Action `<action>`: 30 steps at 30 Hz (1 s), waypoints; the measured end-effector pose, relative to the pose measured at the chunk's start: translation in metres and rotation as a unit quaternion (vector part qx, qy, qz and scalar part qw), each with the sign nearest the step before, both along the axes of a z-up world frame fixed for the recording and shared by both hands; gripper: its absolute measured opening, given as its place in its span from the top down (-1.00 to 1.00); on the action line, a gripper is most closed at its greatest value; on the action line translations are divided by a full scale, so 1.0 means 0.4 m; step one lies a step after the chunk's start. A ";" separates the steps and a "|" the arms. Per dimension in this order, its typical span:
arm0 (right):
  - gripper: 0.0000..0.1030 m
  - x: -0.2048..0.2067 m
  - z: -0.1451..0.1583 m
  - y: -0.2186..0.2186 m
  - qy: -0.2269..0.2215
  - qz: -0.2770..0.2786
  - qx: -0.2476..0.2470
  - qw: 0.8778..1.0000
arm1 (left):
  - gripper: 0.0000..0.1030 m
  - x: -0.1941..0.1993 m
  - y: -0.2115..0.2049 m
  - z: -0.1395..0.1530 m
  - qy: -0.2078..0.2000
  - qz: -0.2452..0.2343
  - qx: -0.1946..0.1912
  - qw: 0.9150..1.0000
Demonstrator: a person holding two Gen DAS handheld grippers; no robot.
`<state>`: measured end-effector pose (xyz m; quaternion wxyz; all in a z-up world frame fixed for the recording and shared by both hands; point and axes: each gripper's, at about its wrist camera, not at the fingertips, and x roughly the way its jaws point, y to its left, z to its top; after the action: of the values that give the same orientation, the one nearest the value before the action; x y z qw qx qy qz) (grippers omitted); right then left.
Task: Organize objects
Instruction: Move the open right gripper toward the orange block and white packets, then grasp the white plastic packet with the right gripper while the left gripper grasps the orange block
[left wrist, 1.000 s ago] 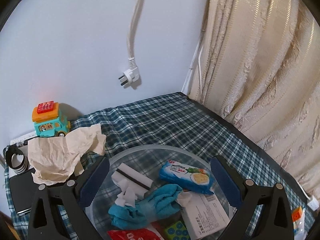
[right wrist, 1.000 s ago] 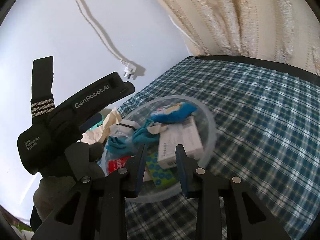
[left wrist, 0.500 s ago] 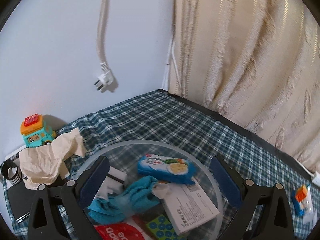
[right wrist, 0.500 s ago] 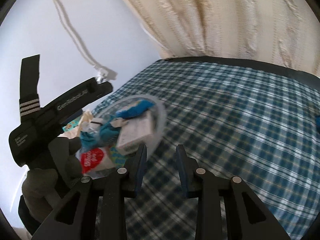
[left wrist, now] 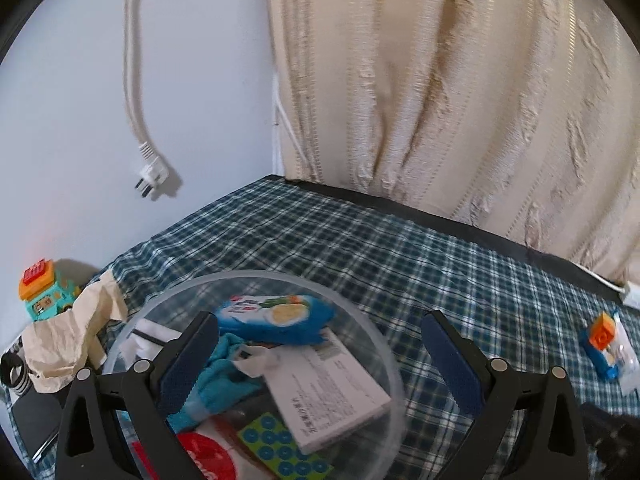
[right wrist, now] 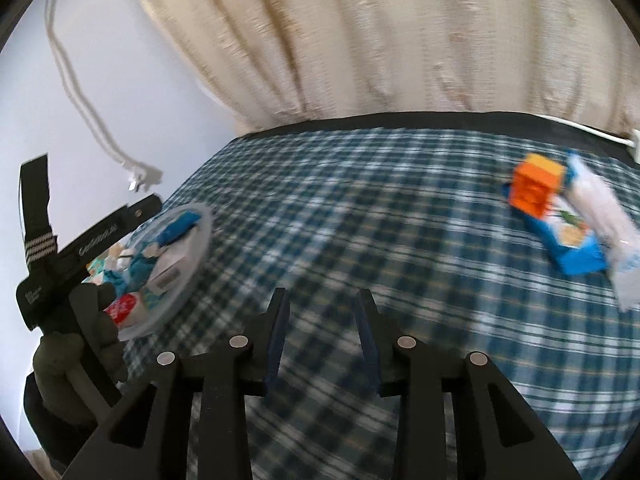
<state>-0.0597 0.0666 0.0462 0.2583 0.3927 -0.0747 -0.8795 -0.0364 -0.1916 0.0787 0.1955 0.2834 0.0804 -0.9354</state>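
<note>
A clear round bowl sits on the plaid cloth and holds a blue snack pack, a white box, a teal cloth, a red pack and a dotted green card. My left gripper is open and empty, just above the bowl. My right gripper is open with a narrow gap, empty, over bare cloth. An orange toy block, a blue snack pack and a clear white wrapper lie at the far right; the block also shows in the left wrist view.
A toy truck, crumpled tissue and a striped cup sit left of the bowl. A white plug hangs on the wall. A beige curtain runs along the table's far edge. The bowl shows left in the right wrist view.
Both grippers have swung to the right. The bowl slid left in both views, and the orange block with the snack pack came into view at the right. The jaws kept their widths.
</note>
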 end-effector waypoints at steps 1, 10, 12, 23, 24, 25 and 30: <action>0.28 0.001 0.000 0.023 0.002 -0.008 0.002 1.000 | -1.00 -0.004 0.008 -0.003 -0.004 -0.005 -0.003 1.000; -0.01 -0.001 0.013 0.213 0.020 -0.081 0.025 0.996 | -1.00 -0.014 0.076 -0.005 -0.033 -0.053 -0.009 0.998; -0.12 -0.003 0.015 0.248 0.023 -0.098 0.024 0.995 | -1.00 -0.012 0.097 -0.003 -0.039 -0.068 -0.007 0.997; -0.16 -0.044 0.065 0.407 0.062 -0.163 0.035 0.984 | -1.00 -0.034 0.201 0.008 -0.078 -0.135 0.009 0.988; -0.17 -0.053 0.065 0.416 0.062 -0.165 0.037 0.984 | -1.00 -0.033 0.210 0.011 -0.079 -0.139 0.007 0.987; -0.17 -0.068 0.064 0.427 0.063 -0.169 0.041 0.983 | -1.00 -0.033 0.221 0.016 -0.080 -0.144 0.004 0.986; -0.17 -0.143 0.030 0.466 0.040 -0.166 0.045 0.984 | -1.00 -0.033 0.264 0.037 -0.082 -0.166 -0.005 0.983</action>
<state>-0.1170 0.2531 0.0583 0.0934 0.3509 -0.0889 -0.9275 -0.0496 -0.0859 0.0937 0.0447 0.3677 0.0111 -0.9288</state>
